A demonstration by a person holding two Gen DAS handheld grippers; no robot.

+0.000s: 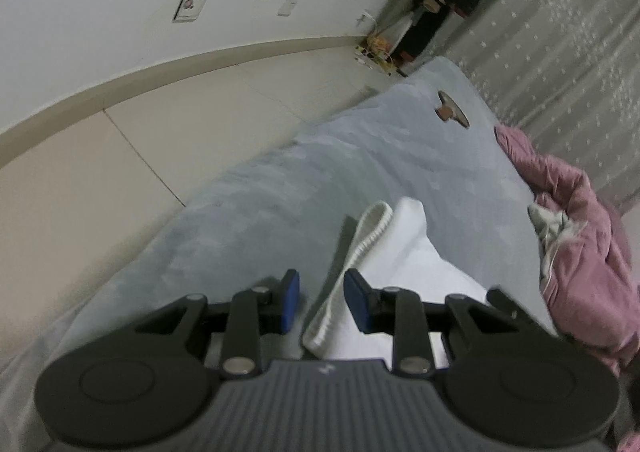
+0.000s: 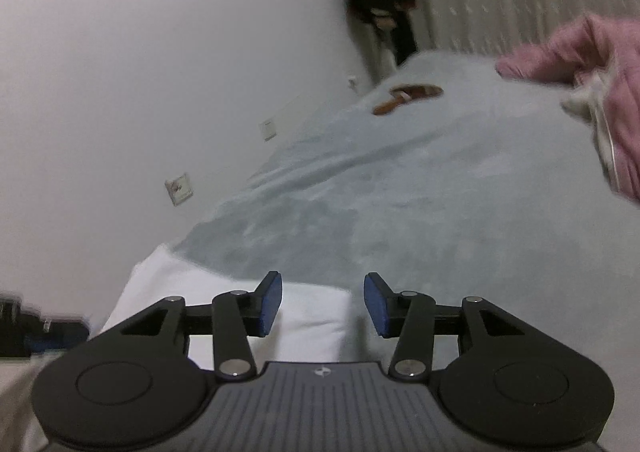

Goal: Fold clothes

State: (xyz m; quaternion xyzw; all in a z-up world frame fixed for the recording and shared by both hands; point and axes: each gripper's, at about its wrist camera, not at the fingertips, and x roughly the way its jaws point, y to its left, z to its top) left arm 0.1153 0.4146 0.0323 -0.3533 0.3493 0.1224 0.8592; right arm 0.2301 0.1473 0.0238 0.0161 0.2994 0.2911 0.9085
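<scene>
While the white cotton garment with a ribbed hem (image 1: 400, 244) lies partly doubled at the near edge of the pale blue plush bed (image 1: 280, 187), both left gripper (image 1: 322, 302) and right gripper (image 2: 323, 304) hover with jaws parted and empty, so whether another fold or the crumpled pink quilted jacket (image 1: 580, 236) follows is unsettled.

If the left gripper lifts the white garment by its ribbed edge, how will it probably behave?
The white garment will probably droop: it already lies in soft folds on the grey-blue blanket. It seems light, being thin cloth. The ribbed edge looks thicker, so the open left gripper may hold it without much slipping. The rest would likely unfold and hang.
</scene>
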